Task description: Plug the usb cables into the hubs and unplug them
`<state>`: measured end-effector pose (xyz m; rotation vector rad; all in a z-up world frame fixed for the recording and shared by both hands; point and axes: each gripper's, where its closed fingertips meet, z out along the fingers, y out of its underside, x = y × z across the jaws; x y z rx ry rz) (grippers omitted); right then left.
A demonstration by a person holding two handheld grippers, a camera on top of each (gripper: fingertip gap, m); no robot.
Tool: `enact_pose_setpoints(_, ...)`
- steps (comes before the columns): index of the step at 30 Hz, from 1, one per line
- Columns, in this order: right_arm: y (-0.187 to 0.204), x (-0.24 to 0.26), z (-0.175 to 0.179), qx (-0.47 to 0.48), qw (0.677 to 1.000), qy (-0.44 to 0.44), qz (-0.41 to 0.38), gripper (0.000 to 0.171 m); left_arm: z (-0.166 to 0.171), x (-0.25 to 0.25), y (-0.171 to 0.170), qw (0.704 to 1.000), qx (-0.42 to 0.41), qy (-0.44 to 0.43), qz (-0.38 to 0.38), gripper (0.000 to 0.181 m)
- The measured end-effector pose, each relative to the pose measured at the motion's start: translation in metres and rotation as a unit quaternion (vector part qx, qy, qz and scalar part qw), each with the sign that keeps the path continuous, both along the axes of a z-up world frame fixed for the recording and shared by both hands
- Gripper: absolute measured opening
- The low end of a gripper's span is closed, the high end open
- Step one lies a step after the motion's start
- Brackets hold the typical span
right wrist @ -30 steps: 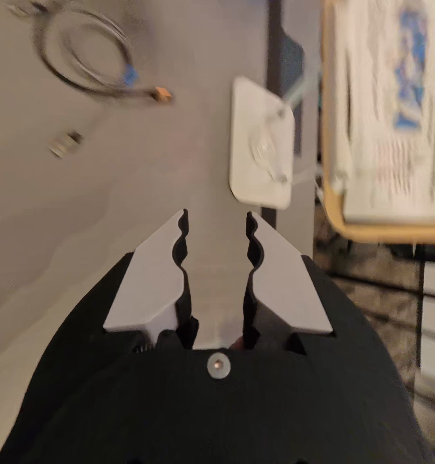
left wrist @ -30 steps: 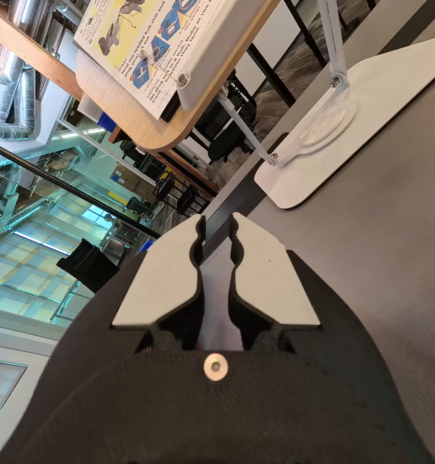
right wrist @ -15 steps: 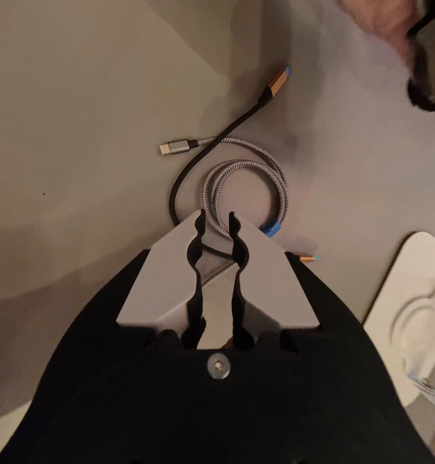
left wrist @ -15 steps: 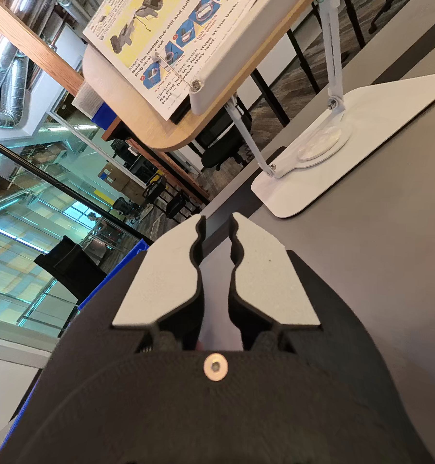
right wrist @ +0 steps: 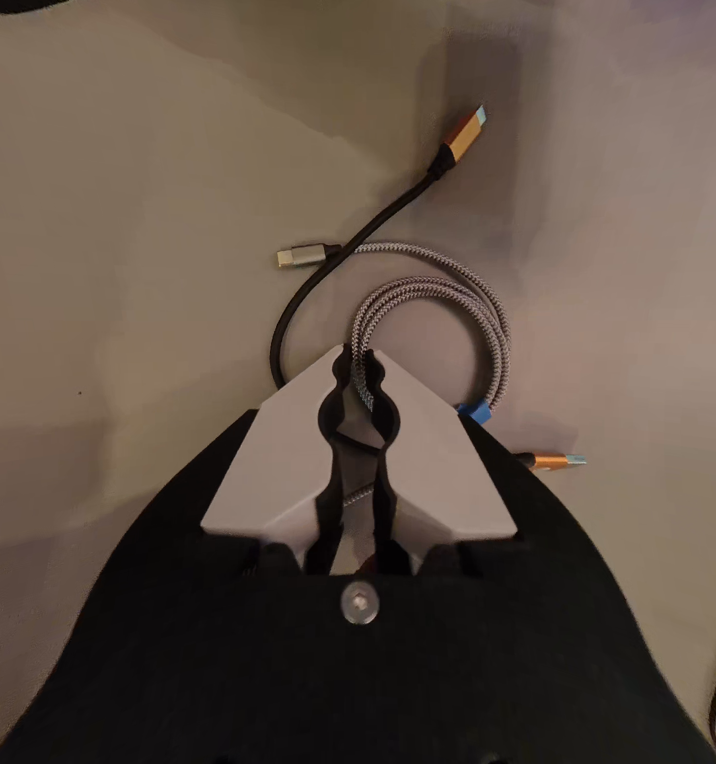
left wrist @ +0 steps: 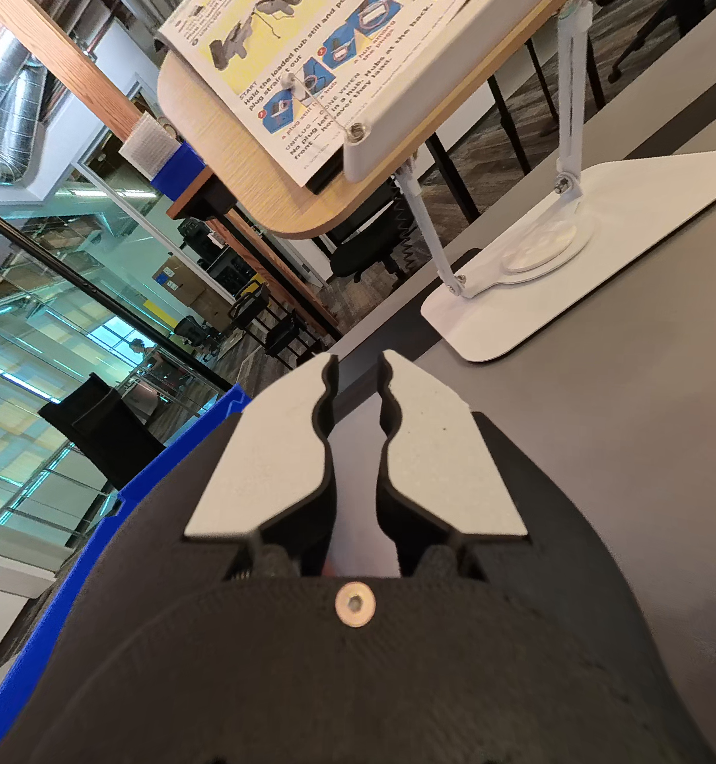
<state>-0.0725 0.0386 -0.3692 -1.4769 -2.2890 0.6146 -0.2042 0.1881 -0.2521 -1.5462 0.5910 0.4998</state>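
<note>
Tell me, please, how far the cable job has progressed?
Nothing looks plugged: no hub is in view. In hand: the right gripper is nearly shut around the braided cable. The black cable lies loose. The left gripper holds nothing. All plugging and unplugging remains.

Grey table (left wrist: 596, 413), wood desk (left wrist: 240, 173) behind, glass partition (left wrist: 38, 372), ceiling ducts (left wrist: 1, 103), dark plank floor (left wrist: 492, 136), daylit bg

Two USB cables lie unplugged on the grey table (right wrist: 141, 206), well clear of its edges. The braided grey-white cable (right wrist: 464, 289) is coiled, bound by a blue tie (right wrist: 474, 411), silver plug (right wrist: 302, 256) free. The black cable (right wrist: 306, 306) curves across it, with orange plugs (right wrist: 466, 132) at both ends.
</note>
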Motion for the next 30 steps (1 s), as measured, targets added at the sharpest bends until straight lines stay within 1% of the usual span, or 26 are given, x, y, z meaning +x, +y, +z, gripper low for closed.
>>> enact_pose_setpoints(4,0.007,0.000,0.007,0.013,0.999,0.037,-0.026,0.004,0.002,-0.010,-0.001,1.000,0.002,-0.017,0.009,0.017)
enact_pose_setpoints(9,0.026,-0.004,0.039,0.024,0.986,0.135,-0.093,0.004,0.004,-0.015,-0.001,1.000,0.006,-0.015,0.016,0.017)
enact_pose_setpoints(14,0.053,0.001,0.082,-0.007,0.950,0.249,-0.186,0.003,0.002,-0.015,-0.001,1.000,0.003,-0.022,0.017,0.017)
enact_pose_setpoints(20,0.081,0.017,0.132,-0.040,0.895,0.364,-0.254,0.004,0.001,-0.012,-0.001,1.000,0.002,-0.020,0.012,0.017)
enact_pose_setpoints(23,0.091,0.025,0.154,-0.046,0.871,0.408,-0.270,0.004,0.000,-0.012,-0.001,1.000,0.000,-0.023,0.012,0.017)
enact_pose_setpoints(30,0.107,0.042,0.187,-0.015,0.841,0.458,-0.288,0.003,-0.002,-0.013,0.001,1.000,-0.004,-0.024,0.010,0.017)
